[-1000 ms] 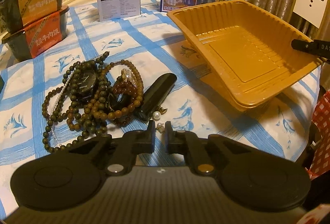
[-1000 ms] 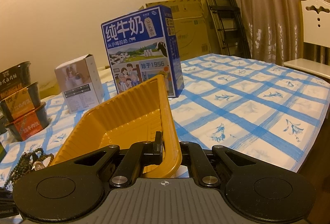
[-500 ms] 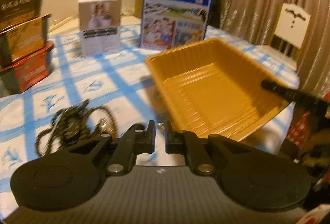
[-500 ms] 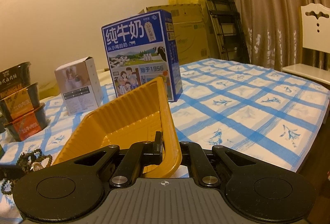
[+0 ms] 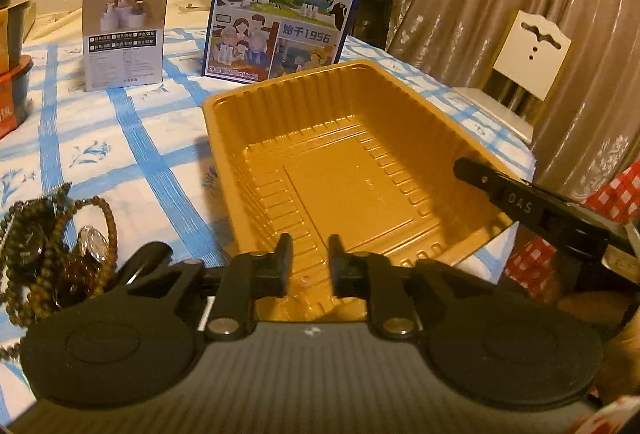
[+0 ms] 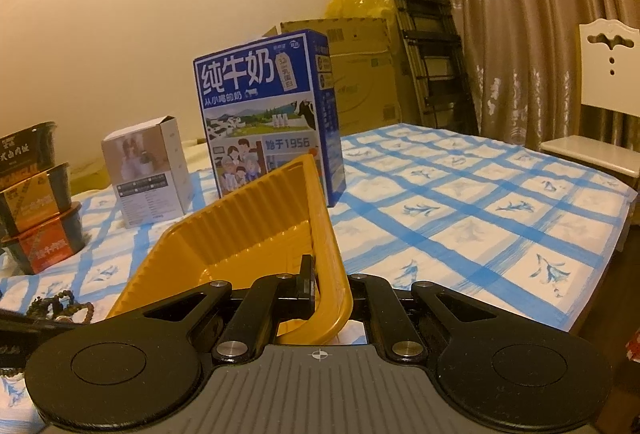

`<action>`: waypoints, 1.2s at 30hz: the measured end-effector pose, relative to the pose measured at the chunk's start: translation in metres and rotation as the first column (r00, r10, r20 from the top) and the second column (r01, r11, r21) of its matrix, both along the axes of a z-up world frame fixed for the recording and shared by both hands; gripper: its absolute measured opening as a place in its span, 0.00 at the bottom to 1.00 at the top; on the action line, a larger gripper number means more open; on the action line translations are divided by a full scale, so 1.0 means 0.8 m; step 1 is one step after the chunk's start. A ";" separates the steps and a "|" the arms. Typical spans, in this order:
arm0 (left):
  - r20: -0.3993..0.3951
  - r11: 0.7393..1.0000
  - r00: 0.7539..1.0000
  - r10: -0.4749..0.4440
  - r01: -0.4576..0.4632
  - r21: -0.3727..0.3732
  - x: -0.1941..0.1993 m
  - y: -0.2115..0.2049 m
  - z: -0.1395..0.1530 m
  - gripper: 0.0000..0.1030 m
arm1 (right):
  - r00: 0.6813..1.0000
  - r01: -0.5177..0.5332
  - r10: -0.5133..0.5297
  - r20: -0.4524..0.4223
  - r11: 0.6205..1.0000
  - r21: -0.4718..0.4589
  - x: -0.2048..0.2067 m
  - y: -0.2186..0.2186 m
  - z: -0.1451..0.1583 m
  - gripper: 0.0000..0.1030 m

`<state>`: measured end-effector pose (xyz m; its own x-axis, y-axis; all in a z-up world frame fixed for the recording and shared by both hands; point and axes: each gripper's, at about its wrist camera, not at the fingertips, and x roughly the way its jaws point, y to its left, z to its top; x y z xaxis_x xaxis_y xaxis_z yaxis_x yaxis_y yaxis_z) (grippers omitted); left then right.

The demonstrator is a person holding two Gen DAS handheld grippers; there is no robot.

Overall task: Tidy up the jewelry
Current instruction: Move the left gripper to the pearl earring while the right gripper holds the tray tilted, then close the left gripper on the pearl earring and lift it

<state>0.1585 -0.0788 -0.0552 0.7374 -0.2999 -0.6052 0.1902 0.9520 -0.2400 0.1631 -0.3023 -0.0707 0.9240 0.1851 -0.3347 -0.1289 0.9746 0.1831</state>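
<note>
Milk carton [image 5: 280, 0] reading "纯牛奶", "1956". My left gripper [image 5: 309, 260] opening, narrow gap, possibly empty, hovering over orange tray [image 5: 344, 190]. My right gripper [image 6: 332, 284] clamping tray rim. Bead jewelry [image 5: 48, 254] lying left of tray.

You're looking at an orange ribbed plastic tray [image 5: 352, 170], empty, tipping up on one side so its open face is leaning toward the jewelry [image 5: 52, 254]. That pile is lying on the blue-checked bench just left of the tray: tangled strands of brown and dark beads [image 5: 106, 218], a dark watch [image 5: 24, 246] and a small oval glassy piece [image 5: 93, 242], all heaped together.
</note>
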 end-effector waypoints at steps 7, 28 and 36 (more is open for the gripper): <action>0.010 0.998 0.999 0.054 -0.054 0.036 -0.032 0.031 0.000 0.18 | 1.000 0.025 -0.025 0.001 1.000 -0.003 -0.001 -0.007 0.000 0.05; -0.089 0.971 0.978 0.188 -0.171 0.168 -0.030 0.081 -0.053 0.18 | 0.999 0.037 -0.037 -0.006 0.999 0.000 0.000 -0.009 -0.002 0.05; -0.093 0.967 0.976 0.198 -0.179 0.180 -0.015 0.080 -0.061 0.18 | 0.999 0.036 -0.036 -0.006 0.999 -0.001 0.000 -0.009 -0.002 0.05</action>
<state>0.1466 -0.0151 -0.1041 0.6973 -0.0477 -0.7152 -0.0151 0.9966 -0.0812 0.1628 -0.3093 -0.0726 0.9281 0.1511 -0.3403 -0.0922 0.9788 0.1831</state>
